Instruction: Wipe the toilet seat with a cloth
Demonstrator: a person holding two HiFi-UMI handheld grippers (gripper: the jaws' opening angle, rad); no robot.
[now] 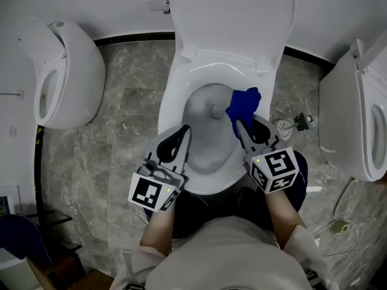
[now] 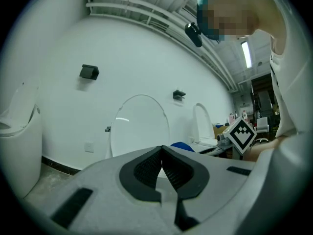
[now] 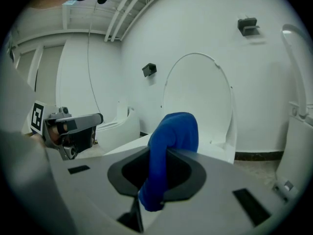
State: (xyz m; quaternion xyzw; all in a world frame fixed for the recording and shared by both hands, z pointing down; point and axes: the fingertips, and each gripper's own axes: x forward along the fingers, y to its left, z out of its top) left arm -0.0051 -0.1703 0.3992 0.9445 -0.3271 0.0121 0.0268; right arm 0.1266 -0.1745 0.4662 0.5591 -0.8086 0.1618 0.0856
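While the person stands at the front of a white toilet (image 1: 172,101), grey marbled floor (image 1: 127,119) lies open in a strip on each side of it. Each strip ends at another white toilet, a left one (image 1: 69,71) and a right one (image 1: 351,119). Behind all three runs a plain white wall (image 2: 58,111) with a dark band at its foot. The middle toilet's lid (image 1: 233,14) stands raised against that wall, leaving the grey bowl (image 1: 208,132) uncovered.

Both grippers reach in over the front of the bowl. The left gripper (image 1: 184,128) is above the rim's left side, its jaws pressed together with nothing between them. The right gripper (image 1: 239,125) is above the rim's right side, its jaws pinching a blue cloth (image 1: 245,104). The cloth bunches past the jaw tips at the bowl's right inner edge; whether it touches the rim cannot be told.

Each gripper's cube carries black-and-white square patterns. A thin cable (image 1: 338,225) lies on the floor at the lower right.
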